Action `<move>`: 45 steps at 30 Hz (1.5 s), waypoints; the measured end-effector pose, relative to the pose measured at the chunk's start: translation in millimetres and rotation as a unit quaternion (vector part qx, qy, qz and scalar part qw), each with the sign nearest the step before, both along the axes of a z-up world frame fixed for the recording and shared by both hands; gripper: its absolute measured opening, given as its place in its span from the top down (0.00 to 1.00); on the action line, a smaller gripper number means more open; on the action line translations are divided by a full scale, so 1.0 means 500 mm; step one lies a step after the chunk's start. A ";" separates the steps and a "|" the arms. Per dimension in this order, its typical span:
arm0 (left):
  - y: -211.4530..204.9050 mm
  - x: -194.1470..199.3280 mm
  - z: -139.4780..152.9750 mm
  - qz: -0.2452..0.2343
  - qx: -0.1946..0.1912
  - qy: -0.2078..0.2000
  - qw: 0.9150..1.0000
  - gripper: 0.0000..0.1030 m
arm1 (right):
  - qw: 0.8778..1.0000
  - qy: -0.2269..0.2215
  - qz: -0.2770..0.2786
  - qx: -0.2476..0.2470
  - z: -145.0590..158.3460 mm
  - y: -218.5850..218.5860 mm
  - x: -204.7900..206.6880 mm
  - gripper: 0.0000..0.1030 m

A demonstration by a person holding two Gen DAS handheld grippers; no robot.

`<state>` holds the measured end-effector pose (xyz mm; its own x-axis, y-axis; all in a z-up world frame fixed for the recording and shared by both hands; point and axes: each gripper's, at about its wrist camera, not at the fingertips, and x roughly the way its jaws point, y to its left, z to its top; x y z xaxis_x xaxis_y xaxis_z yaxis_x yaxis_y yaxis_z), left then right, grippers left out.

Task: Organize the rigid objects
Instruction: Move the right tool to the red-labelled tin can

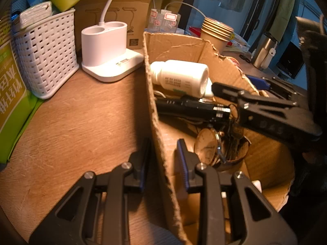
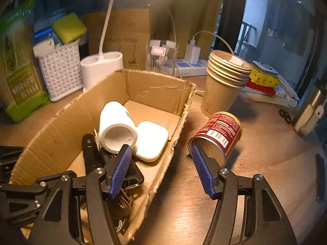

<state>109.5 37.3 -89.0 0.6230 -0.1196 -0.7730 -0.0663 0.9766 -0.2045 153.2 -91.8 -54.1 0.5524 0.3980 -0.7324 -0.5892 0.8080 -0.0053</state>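
A torn cardboard box (image 2: 155,87) sits on the wooden table and holds a white pill bottle (image 2: 116,126), a white square case (image 2: 152,140), a black flashlight (image 2: 91,155) and keys. The left wrist view shows the bottle (image 1: 179,77), the flashlight (image 1: 190,108) and a wristwatch (image 1: 208,147) inside the box. My left gripper (image 1: 162,153) straddles the box's near wall (image 1: 157,134), one finger on each side, with a gap to the cardboard. My right gripper (image 2: 161,159) is open and empty above the box's right wall. A red can (image 2: 218,136) lies on its side just right of the box.
A stack of paper cups (image 2: 222,85) stands behind the can. A white lamp base (image 1: 108,47) and a white woven basket (image 1: 47,53) stand at the back left. A glass jar (image 2: 161,59), a power strip (image 2: 192,67) and a metal flask (image 2: 308,110) line the back and right.
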 end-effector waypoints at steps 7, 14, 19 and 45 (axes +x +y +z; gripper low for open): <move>0.000 0.000 0.000 0.000 0.000 0.000 1.000 0.73 | 0.998 -0.013 -0.044 0.033 0.032 -0.059 0.013 0.37; -0.001 0.000 0.000 0.000 0.000 0.000 1.000 0.73 | 0.996 -0.008 -0.065 0.055 0.036 -0.096 0.027 0.37; 0.000 -0.001 0.000 0.000 0.000 0.000 1.000 0.73 | 0.995 -0.008 -0.076 0.066 0.038 -0.111 0.035 0.37; -0.001 0.001 -0.002 0.000 -0.003 0.000 1.000 0.73 | 0.989 0.035 -0.109 0.089 -0.014 -0.125 0.125 0.37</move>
